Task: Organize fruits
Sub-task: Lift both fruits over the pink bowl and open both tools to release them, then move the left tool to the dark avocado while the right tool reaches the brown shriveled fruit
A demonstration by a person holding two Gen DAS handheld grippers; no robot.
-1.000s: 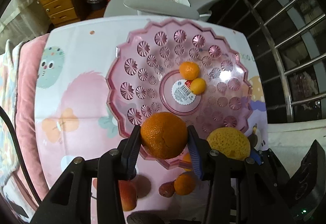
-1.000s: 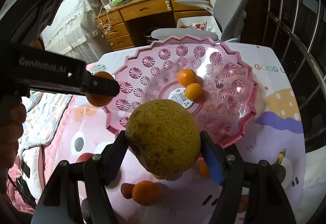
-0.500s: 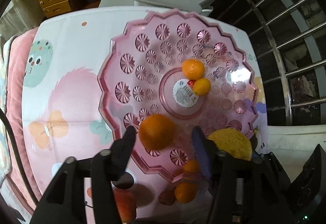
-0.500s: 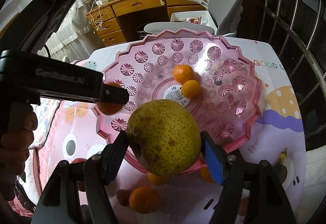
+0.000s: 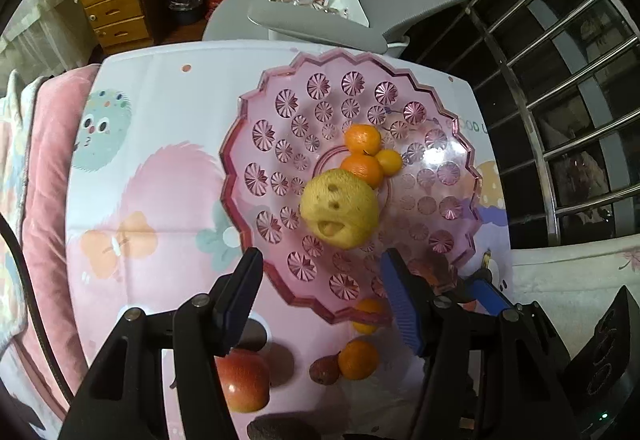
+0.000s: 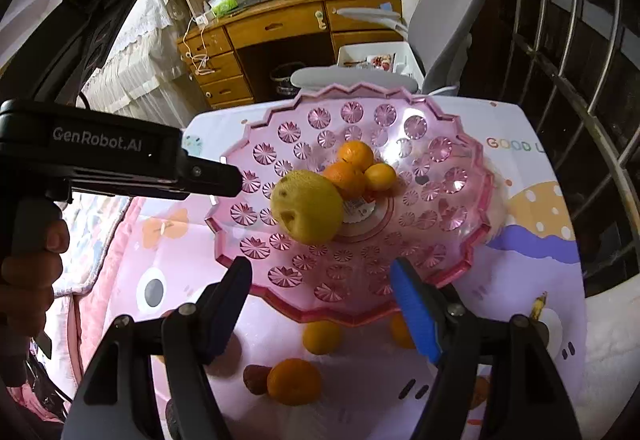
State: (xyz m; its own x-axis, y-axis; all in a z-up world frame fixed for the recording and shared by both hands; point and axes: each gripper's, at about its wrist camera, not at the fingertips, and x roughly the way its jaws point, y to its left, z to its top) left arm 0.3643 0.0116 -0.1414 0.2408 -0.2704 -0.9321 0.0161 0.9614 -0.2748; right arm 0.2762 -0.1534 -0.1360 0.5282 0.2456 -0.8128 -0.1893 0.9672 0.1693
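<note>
Both grippers, left (image 5: 320, 282) and right (image 6: 320, 290), wide open, holding nothing, hanging just behind big yellow pear (image 6: 307, 212) in pink plastic fruit dish (image 6: 464, 264).

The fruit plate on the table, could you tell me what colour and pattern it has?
Translucent pink plate with embossed starburst rosettes and a zigzag rim, clearest in the left wrist view.

I see the pear (image 5: 339, 213) in the tray (image 5: 280, 112), three oranges (image 5: 362, 139) just behind it (touching), an apple (image 5: 242, 384) near-left on the tablecloth (image 5: 160, 120).
</note>
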